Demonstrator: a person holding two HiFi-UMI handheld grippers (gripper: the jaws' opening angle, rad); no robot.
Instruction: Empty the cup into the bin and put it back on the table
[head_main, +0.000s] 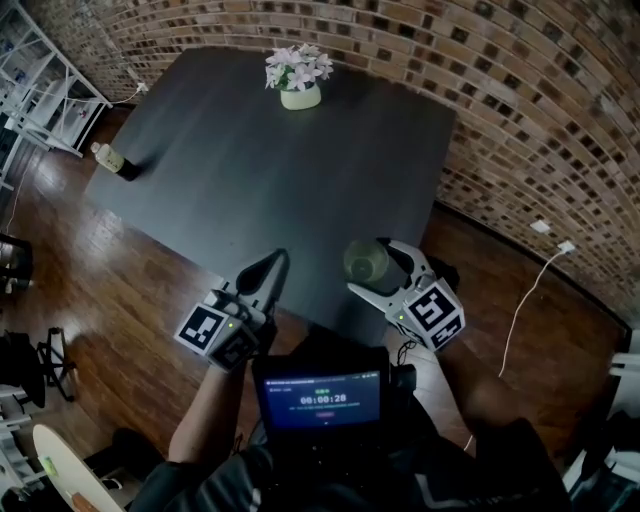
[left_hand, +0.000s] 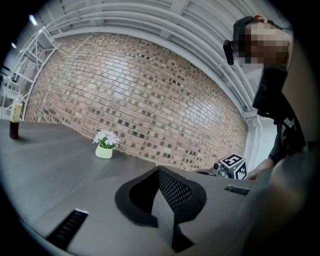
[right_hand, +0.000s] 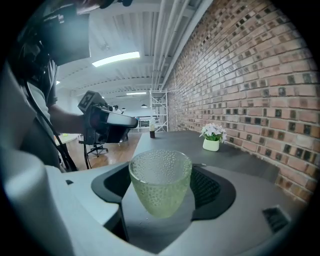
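A pale green dimpled glass cup (head_main: 365, 262) (right_hand: 160, 182) stands upright between the jaws of my right gripper (head_main: 368, 266) (right_hand: 162, 186), which is shut on it above the near edge of the dark table (head_main: 250, 180). I see nothing inside the cup. My left gripper (head_main: 274, 263) (left_hand: 159, 175) is beside it to the left, also over the table's near edge, shut and empty. The right gripper's marker cube (left_hand: 233, 166) shows in the left gripper view. No bin is in any view.
A small white pot of flowers (head_main: 299, 80) (left_hand: 104, 145) (right_hand: 212, 138) stands at the table's far side and a bottle (head_main: 110, 158) (left_hand: 15, 120) at its left corner. White shelving (head_main: 40, 80) and a chair (head_main: 45, 360) stand to the left. A brick wall (head_main: 520, 120) runs along the right.
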